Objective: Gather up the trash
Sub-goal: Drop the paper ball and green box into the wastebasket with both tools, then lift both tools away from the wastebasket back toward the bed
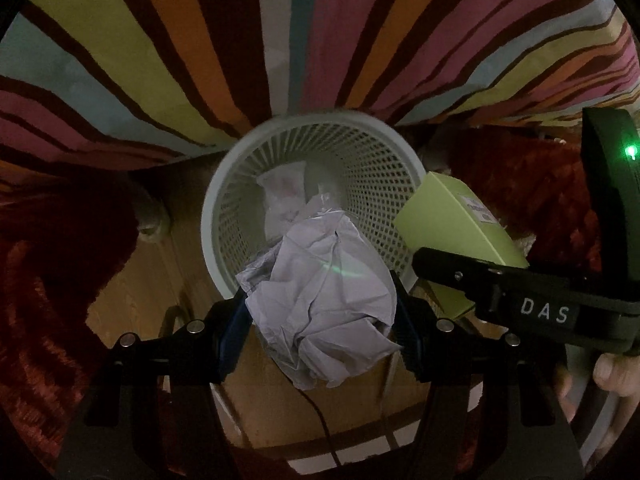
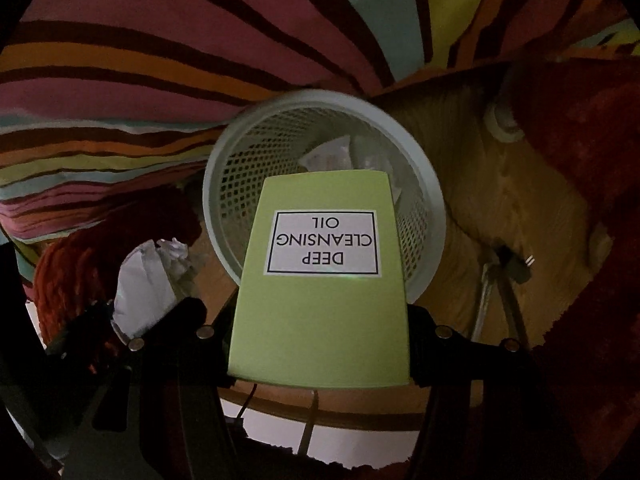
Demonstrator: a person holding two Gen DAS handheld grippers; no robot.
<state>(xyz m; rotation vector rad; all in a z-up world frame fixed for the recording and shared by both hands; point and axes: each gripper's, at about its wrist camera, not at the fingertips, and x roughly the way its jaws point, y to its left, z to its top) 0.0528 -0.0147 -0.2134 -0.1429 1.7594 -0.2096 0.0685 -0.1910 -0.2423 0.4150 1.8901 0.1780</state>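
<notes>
Above the white mesh basket (image 1: 316, 200), you hold one piece of trash in each gripper. Your left gripper (image 1: 324, 320) pinches a crumpled paper ball (image 1: 320, 304) between its pads, and the ball hangs over the near rim of the basket. Your right gripper (image 2: 320, 344) is pressed on the sides of a light green carton (image 2: 320, 300) with the label "DEEP CLEANSING OIL"; its far end already reaches over the basket mouth.

The paper is very light and soft, so it gives under the pads and may cling to one of them when you let go. The carton is stiff with smooth faces and is probably empty and light; holding it by the two narrow sides, as you do now, looks safe.

Some trash already lies in the bottom of the basket, perhaps a wrapper and clear plastic, but the light is too poor to be sure. The mouth is wide enough for both pieces. The striped bedcover (image 1: 200, 40) hangs just behind the basket and red shaggy rugs (image 1: 40, 280) lie on the wooden floor (image 1: 132, 300) at both sides, so the open room is at your near side.
</notes>
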